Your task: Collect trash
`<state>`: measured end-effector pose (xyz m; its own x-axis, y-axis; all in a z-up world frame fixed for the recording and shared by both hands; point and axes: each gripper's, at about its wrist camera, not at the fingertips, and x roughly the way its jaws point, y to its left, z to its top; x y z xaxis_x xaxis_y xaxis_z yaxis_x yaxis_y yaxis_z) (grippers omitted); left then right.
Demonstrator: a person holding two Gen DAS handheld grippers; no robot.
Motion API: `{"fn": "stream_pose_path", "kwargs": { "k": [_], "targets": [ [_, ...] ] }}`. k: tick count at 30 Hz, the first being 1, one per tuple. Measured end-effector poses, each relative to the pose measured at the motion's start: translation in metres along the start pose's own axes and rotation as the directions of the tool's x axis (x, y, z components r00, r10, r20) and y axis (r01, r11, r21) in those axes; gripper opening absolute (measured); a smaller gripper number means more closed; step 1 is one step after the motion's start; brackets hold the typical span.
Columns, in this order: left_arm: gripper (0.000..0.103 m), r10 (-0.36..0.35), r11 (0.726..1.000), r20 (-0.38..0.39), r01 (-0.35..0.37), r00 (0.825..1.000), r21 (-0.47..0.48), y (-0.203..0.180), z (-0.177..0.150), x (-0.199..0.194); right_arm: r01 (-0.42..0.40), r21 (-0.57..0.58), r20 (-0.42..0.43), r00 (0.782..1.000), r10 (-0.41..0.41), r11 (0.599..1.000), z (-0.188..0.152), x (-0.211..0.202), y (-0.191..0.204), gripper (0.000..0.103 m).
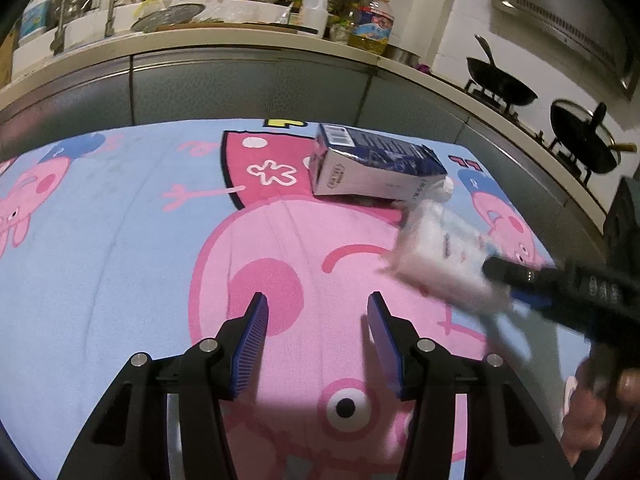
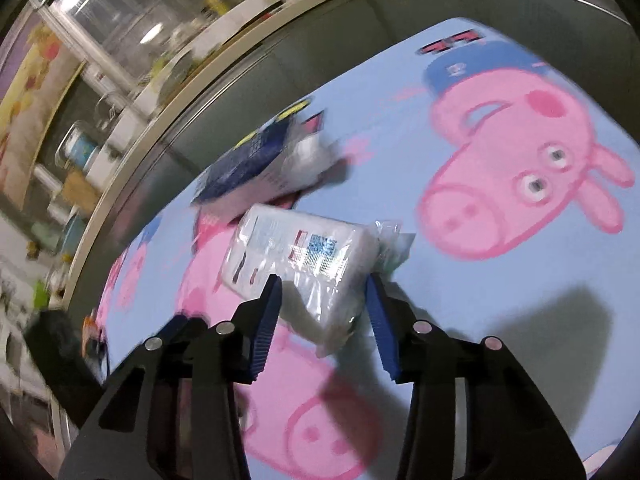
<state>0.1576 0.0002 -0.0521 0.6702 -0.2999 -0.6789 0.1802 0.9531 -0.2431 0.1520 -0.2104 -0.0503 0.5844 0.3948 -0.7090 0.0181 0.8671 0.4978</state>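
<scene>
The white tissue pack (image 2: 304, 256) is clamped between the blue pads of the right hand-held gripper (image 2: 324, 300) and seems lifted off the cartoon pig cloth (image 2: 500, 320) (its shadow lies on the cloth below it). So one piece of trash is judged picked up but not yet dropped anywhere; no bin is seen.

The blue milk carton (image 1: 372, 166) is left lying on its side at the far end of the desk, near the edge by the grey cabinets (image 1: 240, 88).

The left hand-held gripper (image 1: 318, 340) is held apart over the pink pig, with nothing between its pads.

Plenty of open cloth is seen to the left and in front. The carton sits just beyond the pack, so little room is left there.
</scene>
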Motion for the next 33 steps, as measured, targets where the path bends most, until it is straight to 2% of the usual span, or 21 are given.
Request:
{"fn": "stream_pose_path", "kwargs": {
  "k": [3, 5, 11, 15, 19, 21, 24, 27, 28, 31, 33],
  "targets": [
    [0.052, -0.002, 0.999, 0.012, 0.003, 1.0, -0.044, 0.008, 0.0, -0.002, -0.026, -0.066, -0.025, 0.999, 0.024, 0.997, -0.009, 0.003, 0.018, 0.042],
    [0.052, -0.008, 0.998, 0.02, 0.009, 1.0, -0.068, 0.013, 0.0, -0.004, -0.04, -0.068, -0.019, 0.999, 0.039, 0.997, -0.01, -0.001, 0.023, 0.042],
    [0.052, -0.021, 0.993, 0.032, 0.025, 0.999, -0.117, 0.023, -0.001, -0.006, -0.027, -0.048, 0.061, 0.998, 0.03, 0.998, -0.007, -0.028, 0.016, 0.044],
    [0.052, -0.011, 0.993, 0.05, 0.017, 0.999, -0.113, 0.021, -0.001, -0.01, 0.002, -0.005, 0.088, 0.996, -0.002, 1.0, 0.001, -0.037, 0.0, 0.044],
    [0.052, -0.029, 0.992, 0.069, 0.037, 0.997, -0.123, 0.025, -0.001, -0.014, 0.042, 0.043, 0.083, 0.996, -0.045, 0.998, 0.008, -0.029, -0.014, 0.042],
    [0.053, -0.051, 0.989, 0.084, 0.062, 0.995, -0.138, 0.029, -0.001, -0.017, 0.086, 0.025, 0.068, 0.994, -0.088, 0.996, 0.01, -0.018, -0.013, 0.037],
    [0.062, -0.072, 0.983, 0.101, 0.088, 0.992, -0.164, 0.036, -0.003, -0.022, 0.118, -0.039, 0.033, 0.993, -0.117, 0.992, 0.006, 0.0, -0.001, 0.037],
    [0.064, -0.064, 0.981, 0.1, 0.081, 0.993, -0.178, 0.043, -0.004, -0.027, 0.049, -0.11, -0.038, 0.998, -0.053, 0.993, -0.01, 0.015, 0.025, 0.037],
    [0.065, -0.062, 0.98, 0.102, 0.08, 0.993, -0.184, 0.046, -0.004, -0.028, 0.003, -0.157, -0.069, 0.998, -0.014, 0.988, -0.018, 0.02, 0.04, 0.037],
    [0.067, -0.038, 0.975, 0.114, 0.062, 0.993, -0.214, 0.06, -0.005, -0.032, -0.106, -0.252, -0.146, 0.987, 0.07, 0.962, -0.033, 0.026, 0.069, 0.037],
    [0.067, -0.035, 0.969, 0.109, 0.06, 0.993, -0.239, 0.068, -0.005, -0.031, -0.099, -0.301, -0.14, 0.988, 0.059, 0.948, -0.033, 0.025, 0.078, 0.037]
  ]
}}
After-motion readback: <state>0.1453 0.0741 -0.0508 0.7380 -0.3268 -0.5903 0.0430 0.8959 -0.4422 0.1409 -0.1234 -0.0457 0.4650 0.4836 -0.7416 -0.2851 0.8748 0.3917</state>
